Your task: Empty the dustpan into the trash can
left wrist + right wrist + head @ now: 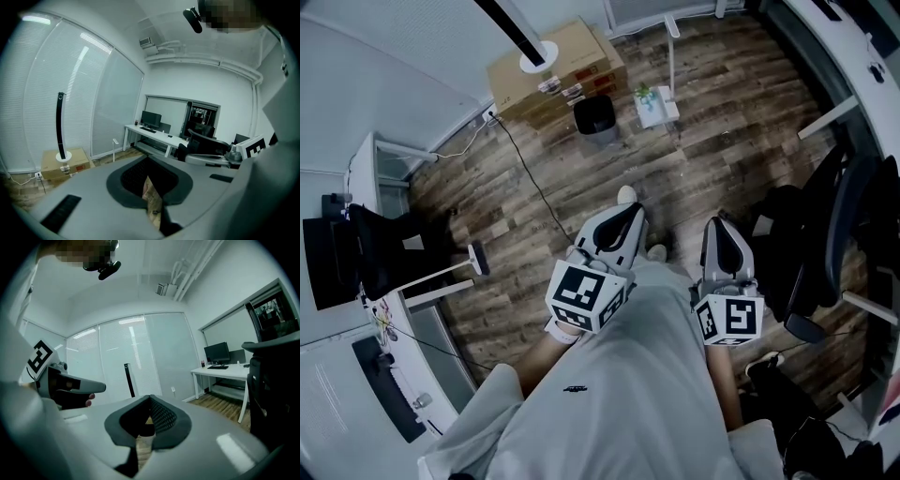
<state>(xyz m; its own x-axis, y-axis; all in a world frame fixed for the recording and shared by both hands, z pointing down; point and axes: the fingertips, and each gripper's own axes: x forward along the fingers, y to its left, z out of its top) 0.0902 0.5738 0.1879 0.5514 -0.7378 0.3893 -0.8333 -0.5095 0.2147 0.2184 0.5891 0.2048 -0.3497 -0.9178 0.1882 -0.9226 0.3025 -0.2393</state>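
Both grippers shut and empty, with the work well ahead across the floor

The left gripper (629, 214) and right gripper (718, 227) were held close to the person's body, jaws pressed together on nothing. What looked like the dustpan (656, 108) stood on the wooden floor well apart from both grippers. It was roughly straight ahead between the 2, with its white handle running away from the person. The black trash can (595, 117) stood just beside it, to its left, so neither hand was clearly nearer.
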